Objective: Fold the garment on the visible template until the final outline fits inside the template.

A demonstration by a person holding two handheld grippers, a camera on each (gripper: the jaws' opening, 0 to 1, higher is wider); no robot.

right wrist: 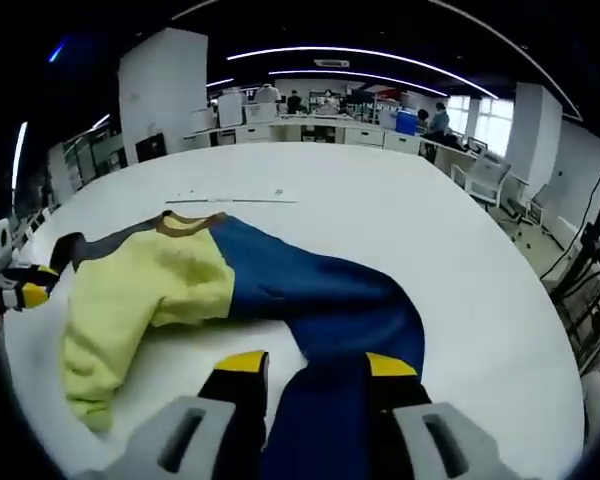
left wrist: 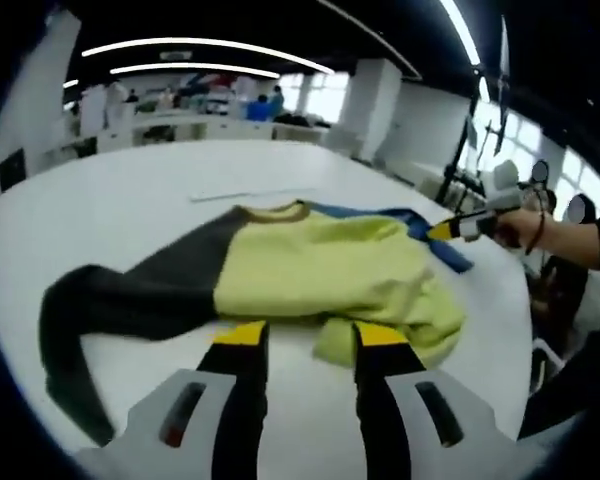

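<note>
Garment spread on the white desk, a hand-held gripper at each end.

The garment (left wrist: 310,270), yellow-green, dark grey and blue, lies flat on the desk (left wrist: 130,200). The left hand-held gripper (left wrist: 305,335) stands with jaws apart, the yellow-green hem just ahead of its tips. The right hand-held gripper (right wrist: 306,362) is likewise spread, the blue sleeve (right wrist: 330,300) running between its jaws. Beyond the collar lies a thin strip (right wrist: 230,199).
</note>
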